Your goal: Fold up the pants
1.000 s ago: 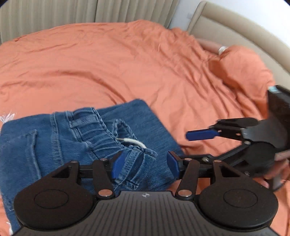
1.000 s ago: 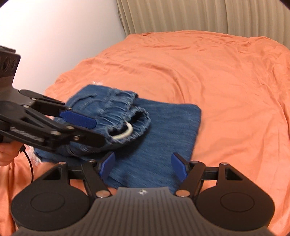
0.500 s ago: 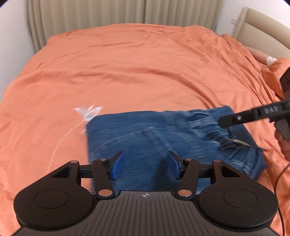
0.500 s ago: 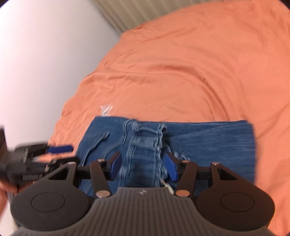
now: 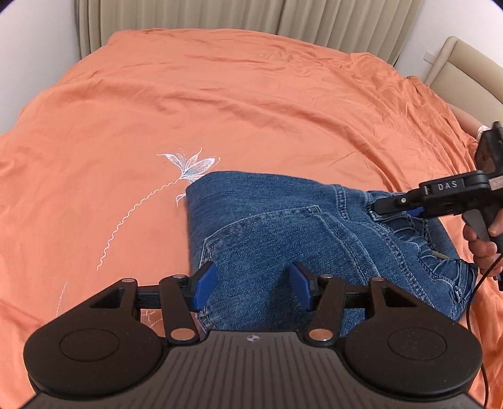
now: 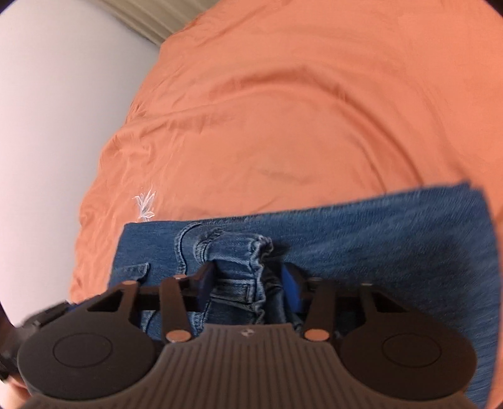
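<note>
1. Orange bedspread, a wrinkled cotton-like sheet, covers a wide bed; pleated beige curtains hang behind it and a padded beige headboard stands at the far right.
2. White embroidered flower with a wavy stitched stem sits on the spread, touching the left edge of the pants.
3. Left gripper hovers low over the near part of the pants, pointing across the bed. Its blue-padded fingers stand wide apart, with nothing between them.
4. Pants: blue denim, folded into a rough rectangle and lying flat on the spread near its front edge. A curved back pocket with double stitching faces up; the gathered waistband bunches into ridges toward the right.
5. Right gripper comes in from the right, tilted down onto the waistband. Seen from the left wrist view, its black tip presses into the denim folds. In its own view, the fingers sit either side of the bunched waistband, still some way apart; whether they pinch the cloth I cannot tell, the frame being blurred.
6. Person's hand wraps the right gripper's grey handle, with a black cable trailing below.
</note>
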